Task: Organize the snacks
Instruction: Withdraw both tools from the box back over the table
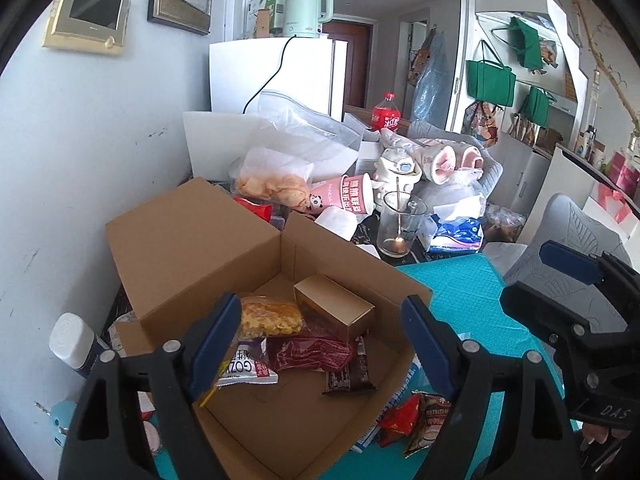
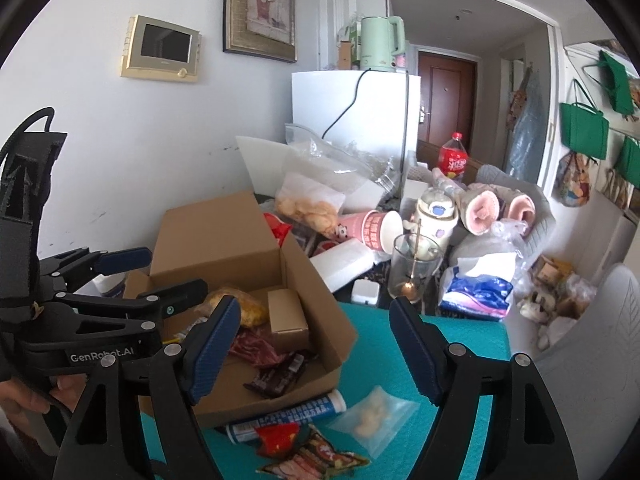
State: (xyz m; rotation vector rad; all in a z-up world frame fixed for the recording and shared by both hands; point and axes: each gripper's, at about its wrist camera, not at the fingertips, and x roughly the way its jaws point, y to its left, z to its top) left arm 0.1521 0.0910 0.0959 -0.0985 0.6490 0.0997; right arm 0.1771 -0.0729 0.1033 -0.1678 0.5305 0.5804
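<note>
Both the left gripper (image 1: 320, 344) and right gripper (image 2: 316, 344) gape wide, holding nothing.

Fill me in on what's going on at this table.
A person with a handheld gripper in each hand is sorting snacks into an open cardboard box on a teal mat. Both the left gripper and right gripper are open and empty. The box already holds a small gold box, a yellow snack bag and a few dark packets. A white tube, a clear pouch and red packets lie outside it.
</note>
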